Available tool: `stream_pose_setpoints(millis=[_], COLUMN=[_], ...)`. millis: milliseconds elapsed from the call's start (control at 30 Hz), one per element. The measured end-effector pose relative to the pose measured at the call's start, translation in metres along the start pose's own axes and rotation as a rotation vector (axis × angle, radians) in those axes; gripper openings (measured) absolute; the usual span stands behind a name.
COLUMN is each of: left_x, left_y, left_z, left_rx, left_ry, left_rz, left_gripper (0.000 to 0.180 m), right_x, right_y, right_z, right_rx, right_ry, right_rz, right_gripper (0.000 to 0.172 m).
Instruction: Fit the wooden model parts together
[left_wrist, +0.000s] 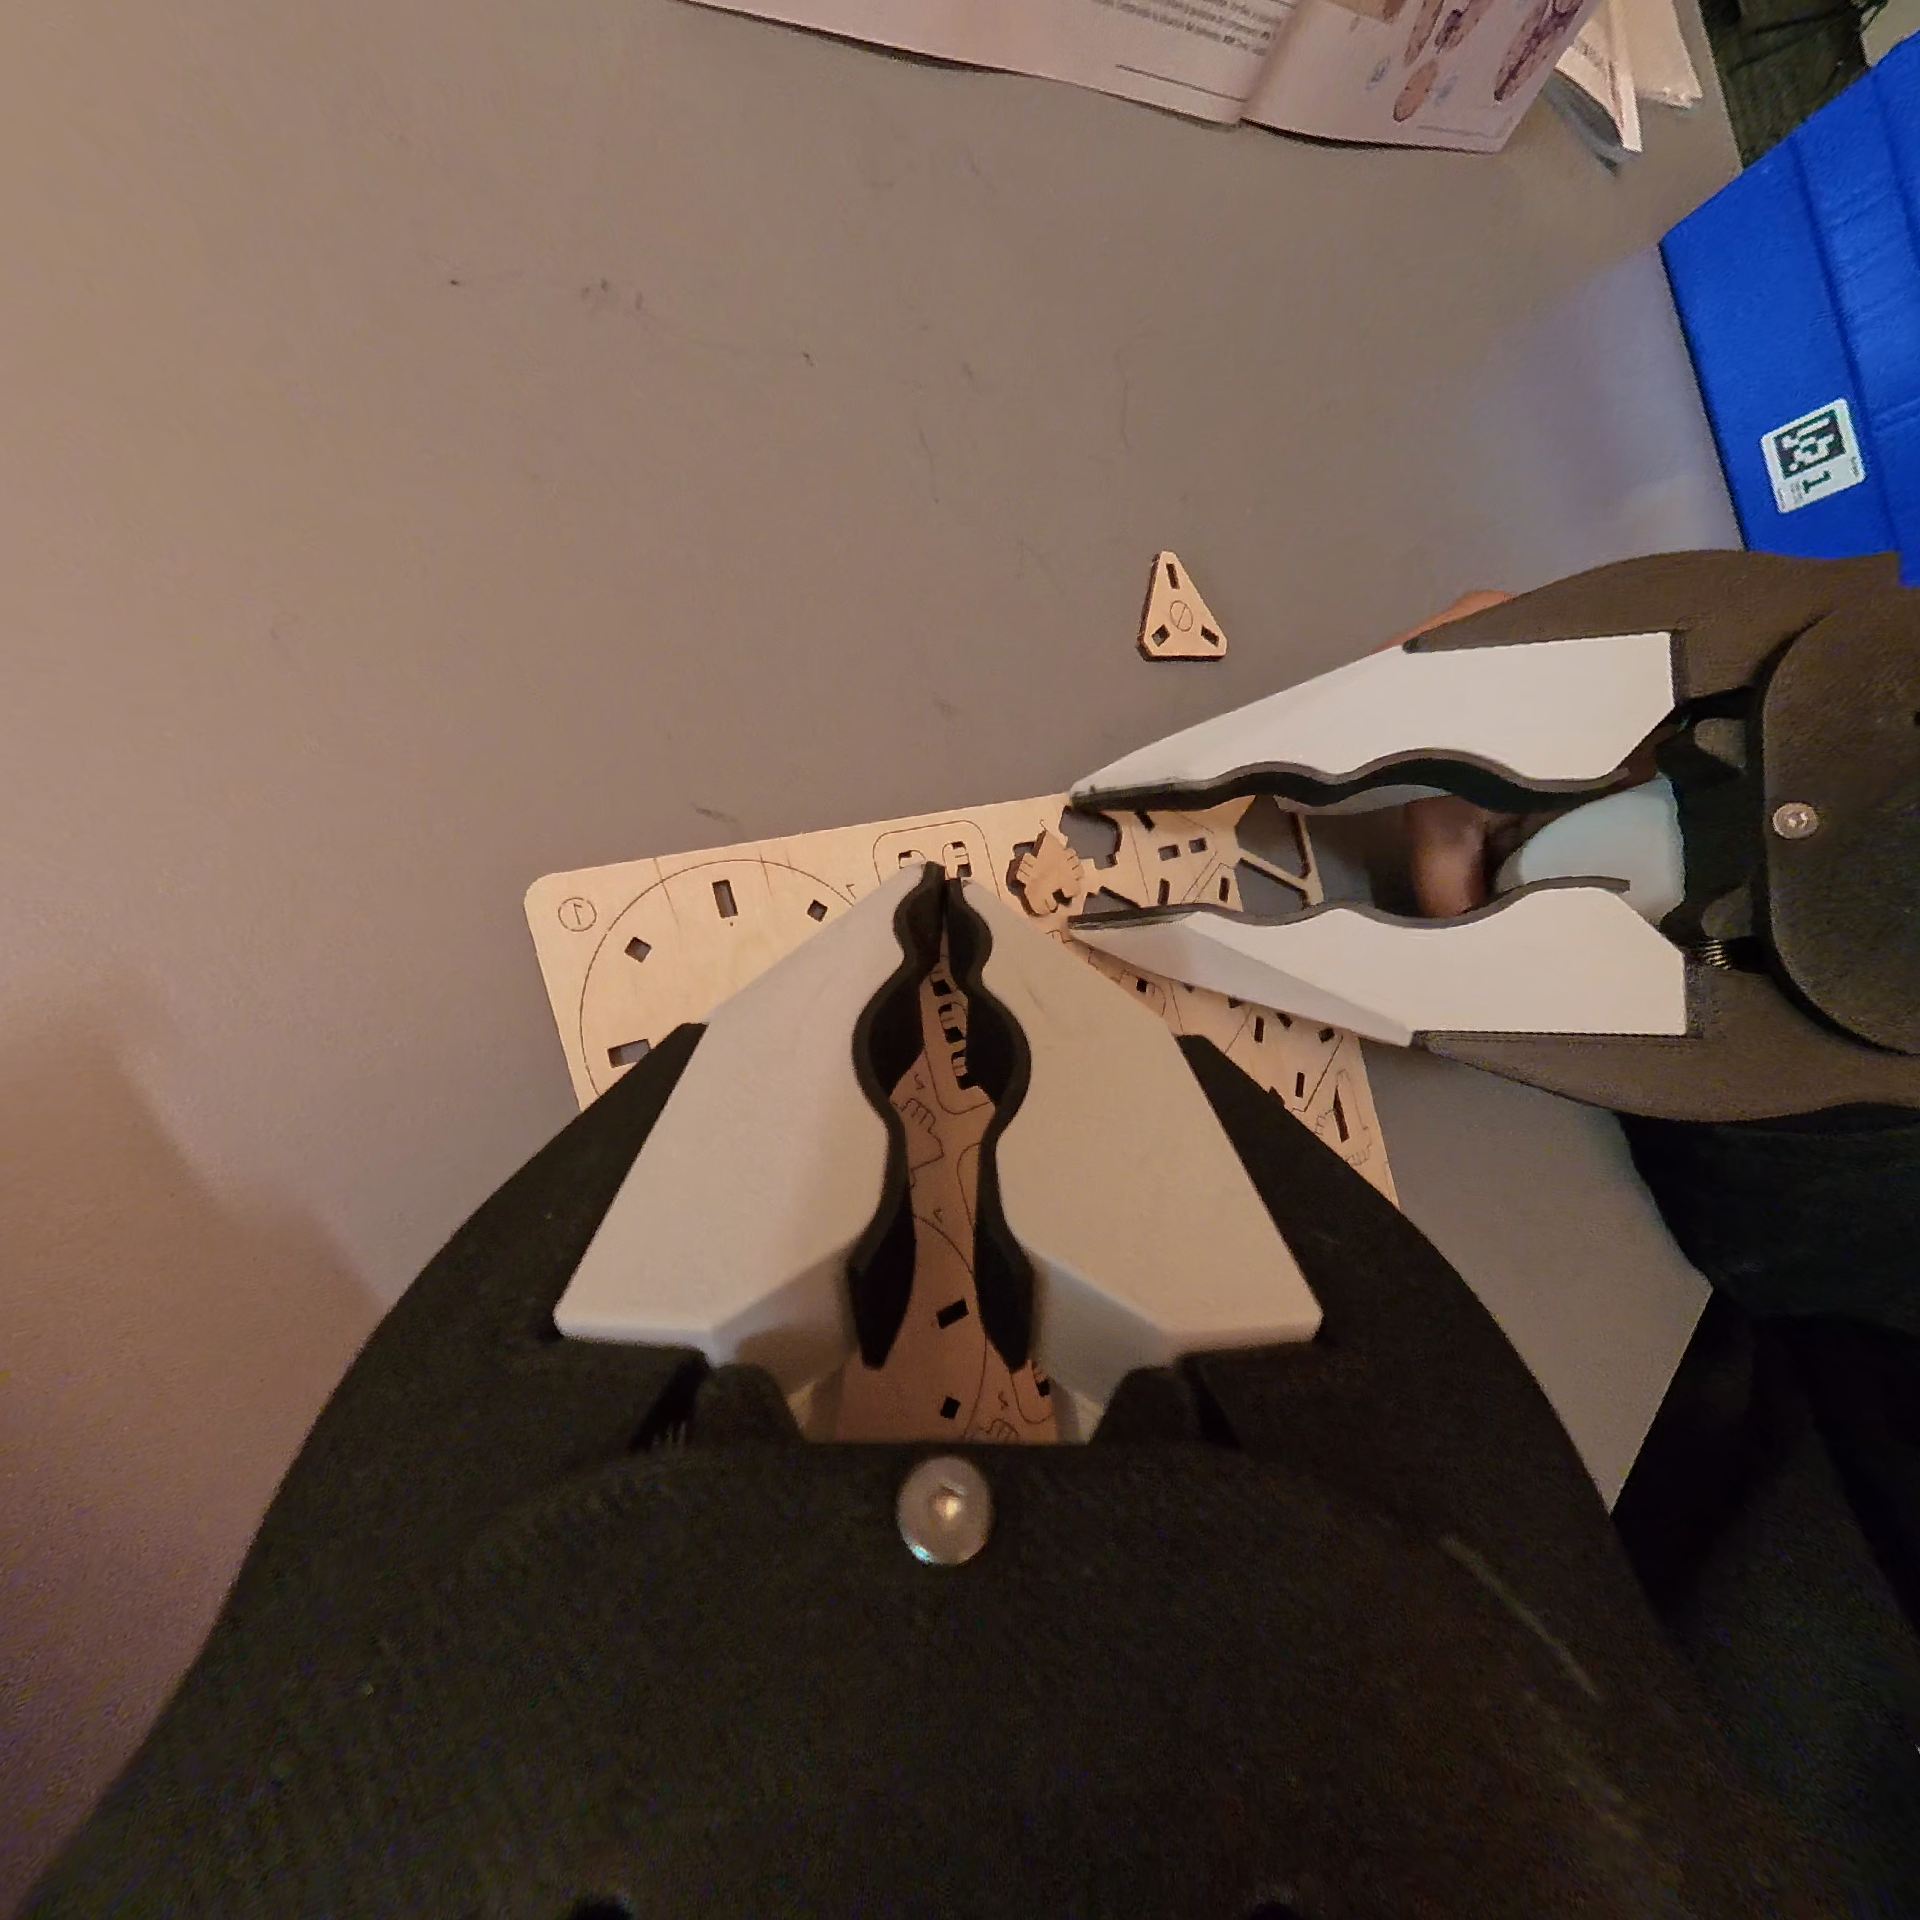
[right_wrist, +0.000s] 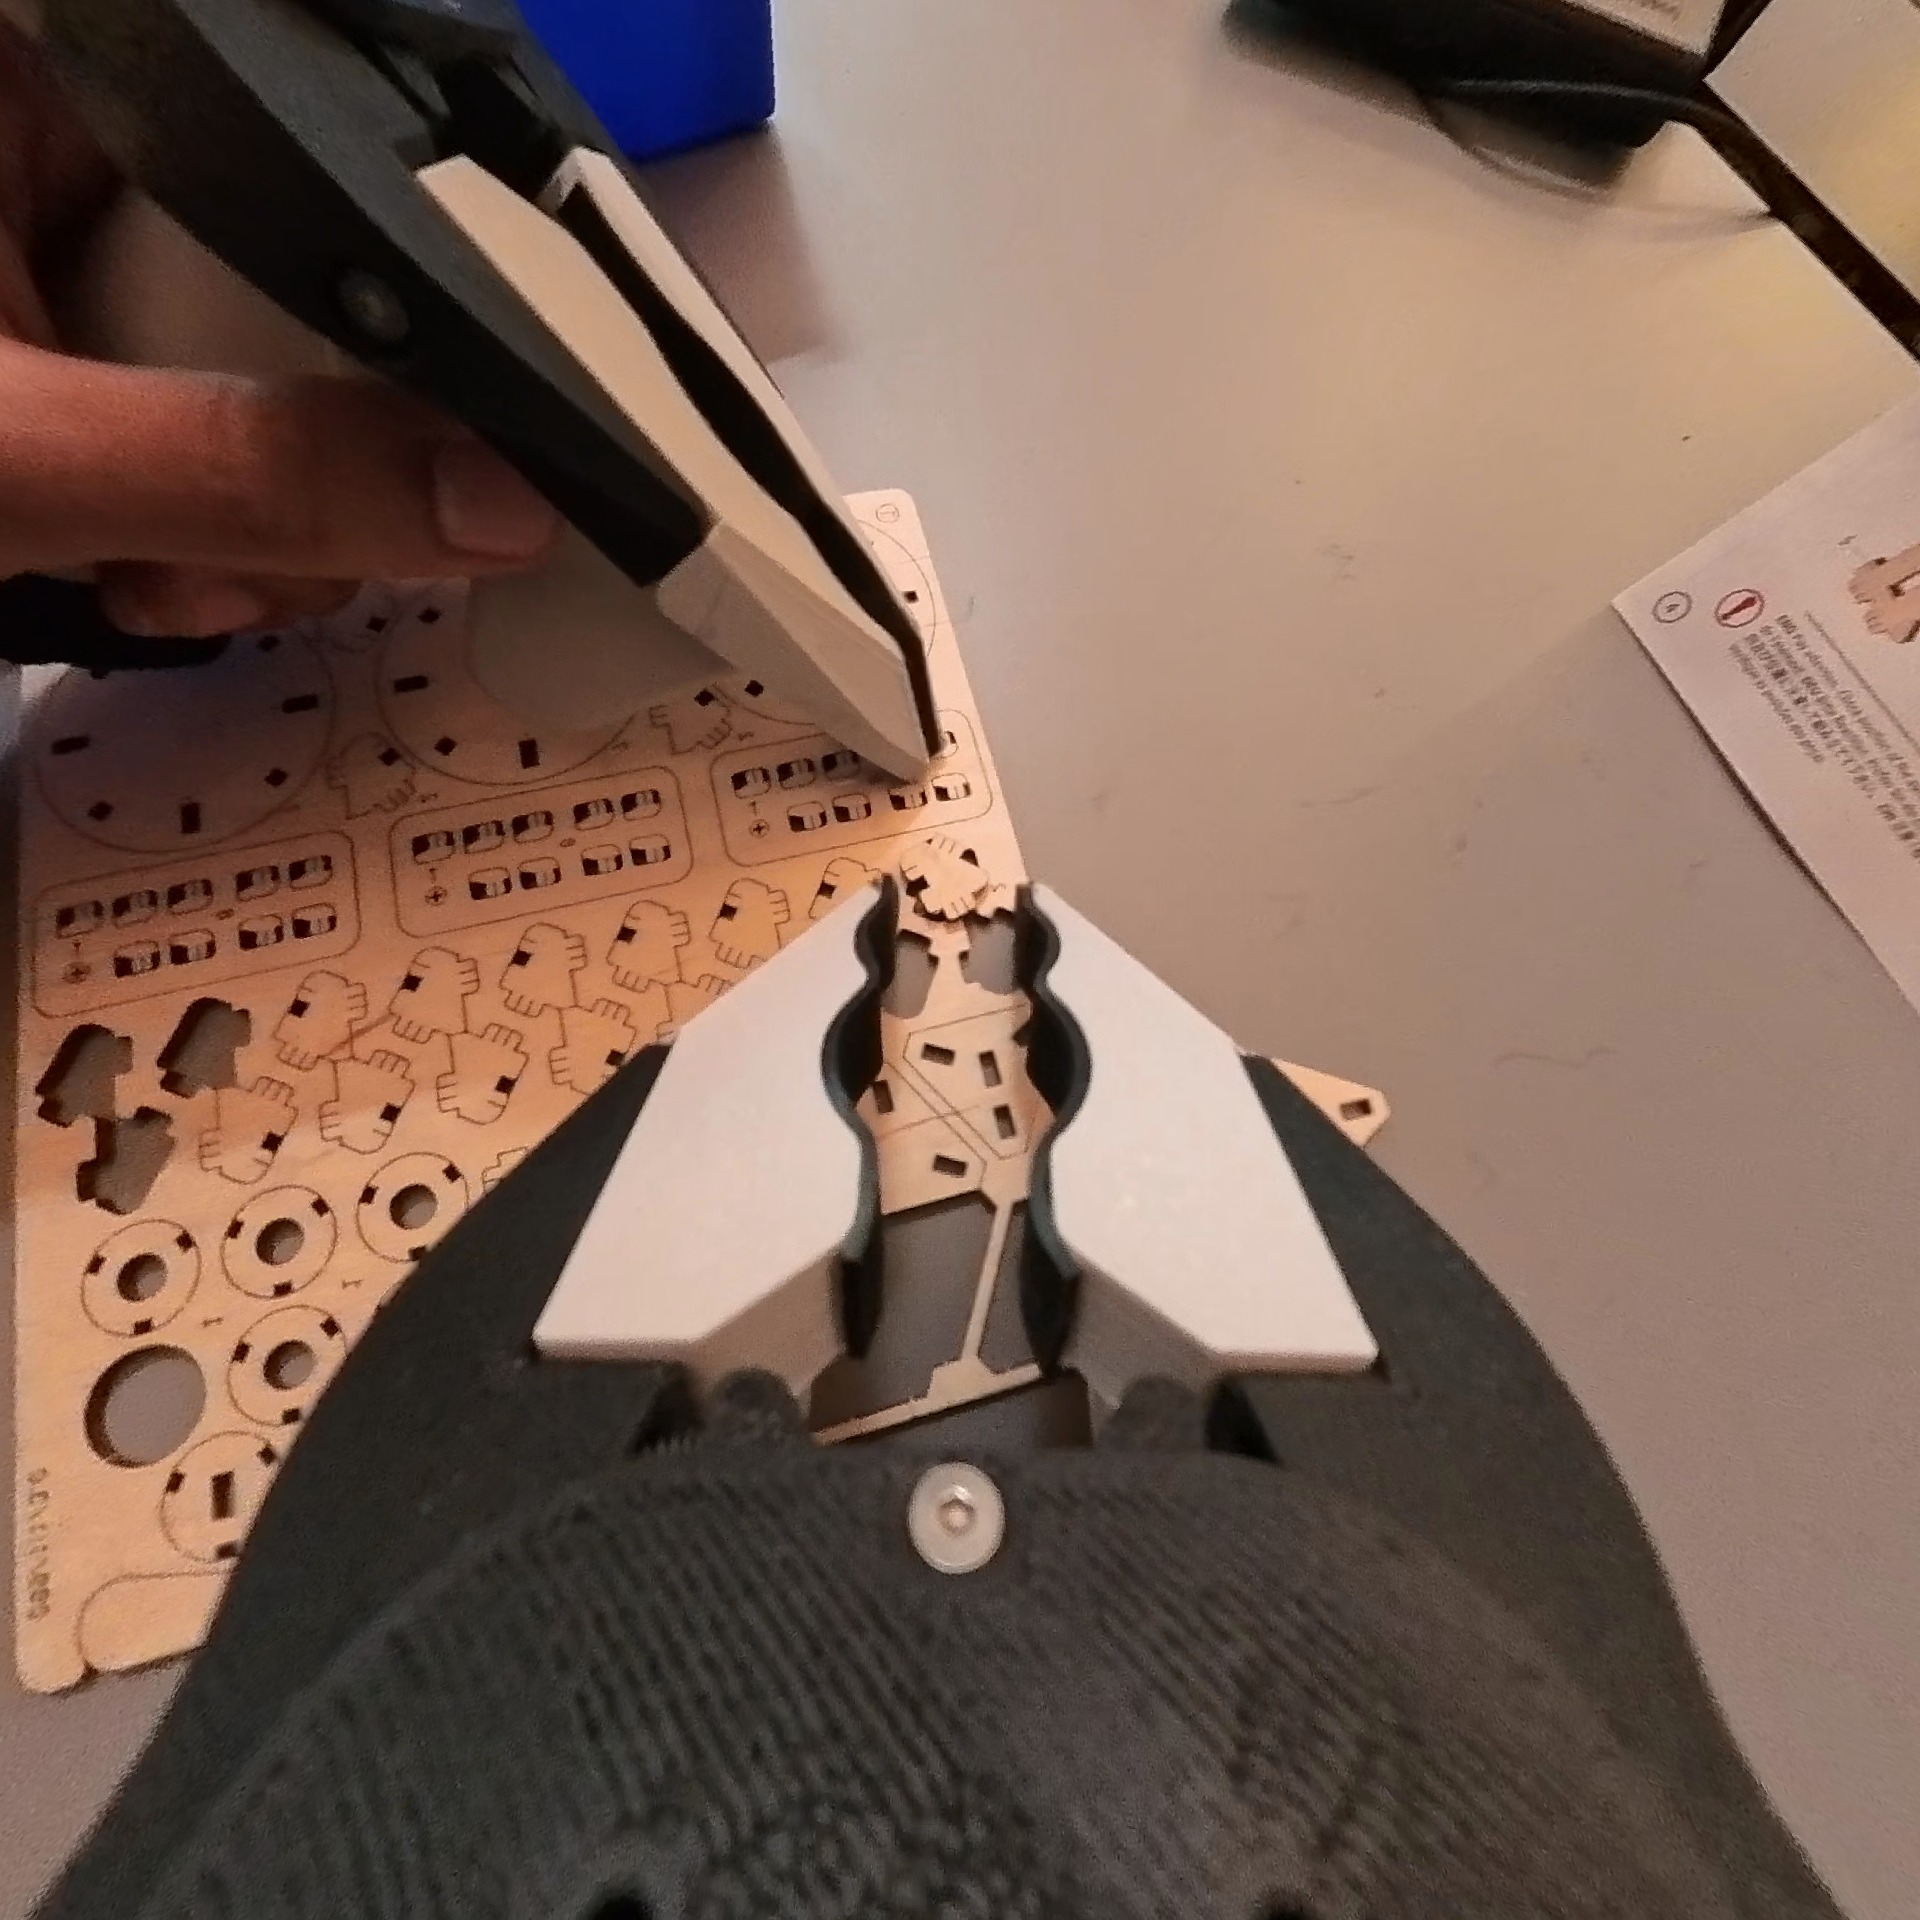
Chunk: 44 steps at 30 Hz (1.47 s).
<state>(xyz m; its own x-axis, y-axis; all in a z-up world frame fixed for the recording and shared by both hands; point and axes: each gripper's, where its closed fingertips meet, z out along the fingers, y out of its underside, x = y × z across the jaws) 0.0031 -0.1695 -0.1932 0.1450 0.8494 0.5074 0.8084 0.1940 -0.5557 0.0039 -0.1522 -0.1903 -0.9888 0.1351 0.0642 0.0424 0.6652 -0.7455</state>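
A grey table (left_wrist: 520, 416) fills both views, scuffed with faint dark marks. On it at 12 to 1 o'clock in the left wrist view lies an open printed booklet (left_wrist: 1299, 62), and at 2 o'clock stands a blue bin (left_wrist: 1808, 312) bearing a small square marker sticker (left_wrist: 1813, 470). In the right wrist view a printed sheet (right_wrist: 1787, 665) lies at 3 o'clock and a dark device with a cable (right_wrist: 1558, 62) sits at 1 o'clock.

A flat plywood sheet of laser-cut parts (right_wrist: 312, 935) lies on the table, its long axis running from 7 towards 1 o'clock in the right wrist view; several part outlines are already empty.

The left gripper (left_wrist: 940, 878) is clenched, its tips together and pressing down on the sheet's far edge area. The right gripper (right_wrist: 956, 894) is released, fingers apart. A small comb-shaped wooden piece (right_wrist: 940, 878), lifted slightly out of the sheet, lies just ahead of its tips, not pinched.

A small wooden triangle (left_wrist: 1181, 621) lies apart on the table at 12 o'clock from the right gripper's tips.
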Motion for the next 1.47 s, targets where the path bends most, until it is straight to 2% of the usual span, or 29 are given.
stream_pose_setpoints(millis=[200, 733, 1167, 1467], left_x=[0.0, 0.001, 0.0, 0.0], left_y=[0.0, 0.0, 0.001, 0.001], left_z=[0.0, 0.0, 0.0, 0.0], left_rx=[0.001, -0.003, -0.002, -0.001], left_ry=[0.002, 0.004, 0.009, 0.011], left_rz=[-0.001, -0.001, -0.007, -0.01], left_gripper=[0.0, 0.0, 0.0, 0.0], right_x=[-0.002, 0.036, 0.025, 0.016], right_y=[0.001, -0.013, -0.003, 0.002], right_z=[0.001, -0.024, -0.023, -0.02], right_rx=[0.004, 0.106, 0.041, 0.014], right_ry=[-0.002, 0.055, 0.007, -0.027], right_rz=[-0.001, 0.086, 0.107, 0.054], right_gripper=[0.009, 0.009, 0.009, 0.009])
